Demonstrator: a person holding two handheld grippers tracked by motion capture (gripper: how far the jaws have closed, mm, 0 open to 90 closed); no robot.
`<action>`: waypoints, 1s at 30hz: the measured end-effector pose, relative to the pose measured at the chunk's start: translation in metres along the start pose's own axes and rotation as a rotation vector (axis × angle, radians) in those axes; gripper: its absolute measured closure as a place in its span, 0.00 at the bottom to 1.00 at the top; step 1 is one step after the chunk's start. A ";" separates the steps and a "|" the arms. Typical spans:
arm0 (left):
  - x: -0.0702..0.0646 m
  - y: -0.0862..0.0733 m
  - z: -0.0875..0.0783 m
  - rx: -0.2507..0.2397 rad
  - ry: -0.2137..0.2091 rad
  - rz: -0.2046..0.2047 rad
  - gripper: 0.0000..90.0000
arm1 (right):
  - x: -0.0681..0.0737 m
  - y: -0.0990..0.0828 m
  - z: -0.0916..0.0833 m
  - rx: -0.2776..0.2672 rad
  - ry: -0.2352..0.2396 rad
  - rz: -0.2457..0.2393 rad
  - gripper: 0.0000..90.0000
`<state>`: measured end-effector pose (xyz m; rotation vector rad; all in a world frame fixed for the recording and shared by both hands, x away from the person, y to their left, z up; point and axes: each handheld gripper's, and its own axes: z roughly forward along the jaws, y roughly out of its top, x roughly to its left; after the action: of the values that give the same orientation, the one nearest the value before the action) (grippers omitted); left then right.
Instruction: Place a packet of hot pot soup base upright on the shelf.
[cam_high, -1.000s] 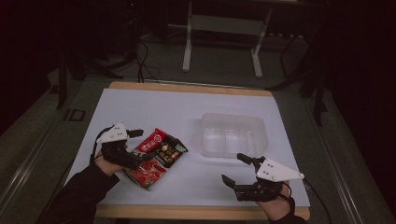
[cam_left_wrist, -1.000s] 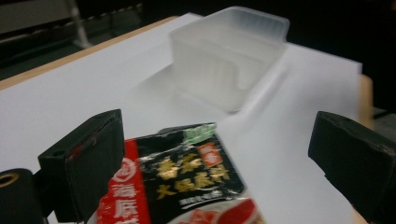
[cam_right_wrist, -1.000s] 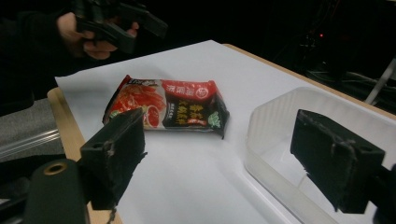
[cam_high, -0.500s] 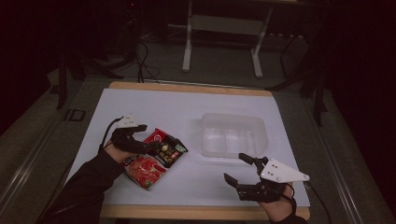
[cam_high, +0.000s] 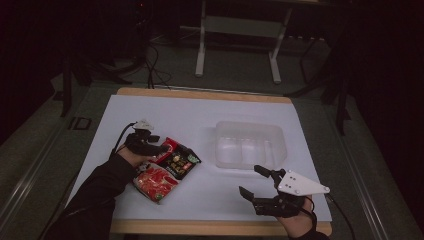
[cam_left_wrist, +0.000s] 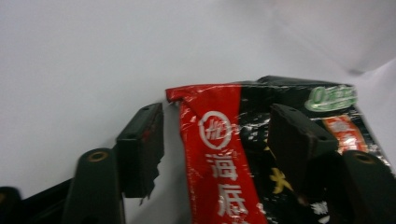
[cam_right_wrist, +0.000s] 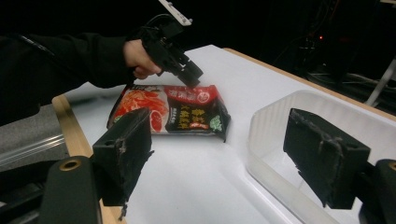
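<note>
Red-and-black foil marks the snack packet (cam_high: 167, 167), which lies flat on the white table (cam_high: 200, 115), left of the clear plastic tub (cam_high: 248, 145). The left gripper (cam_left_wrist: 215, 128) is down at the packet's far red end; its jaws have just been closing and now straddle that crinkled edge, one pad off the side over bare table, the other over the black part of the wrapper. Whether the pads press the foil yet cannot be told. From the right gripper view the same gripper (cam_right_wrist: 187, 74) tilts down onto the packet's top edge. The wrapper bears white Chinese characters beneath a round white emblem on the red band, and a green label on the black; none of it reads clearly. The right gripper (cam_high: 257, 182) hovers near the table's front edge, jaws apart on nothing, with the tub's rounded translucent wall just beyond.
</note>
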<state>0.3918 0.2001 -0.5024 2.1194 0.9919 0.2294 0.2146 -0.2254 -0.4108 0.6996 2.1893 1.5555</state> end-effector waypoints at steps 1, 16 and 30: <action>0.000 0.000 0.002 0.016 0.007 0.007 0.46 | 0.000 0.000 0.000 0.001 -0.001 -0.001 0.26; 0.004 -0.002 0.022 0.132 0.000 -0.022 0.66 | -0.001 -0.002 0.002 0.010 0.004 0.006 0.27; -0.004 -0.002 0.023 0.142 0.027 0.009 0.94 | -0.003 -0.004 0.001 0.018 -0.005 0.015 0.28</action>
<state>0.3977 0.1850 -0.5189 2.2552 1.0412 0.1981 0.2173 -0.2272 -0.4147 0.7262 2.2018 1.5414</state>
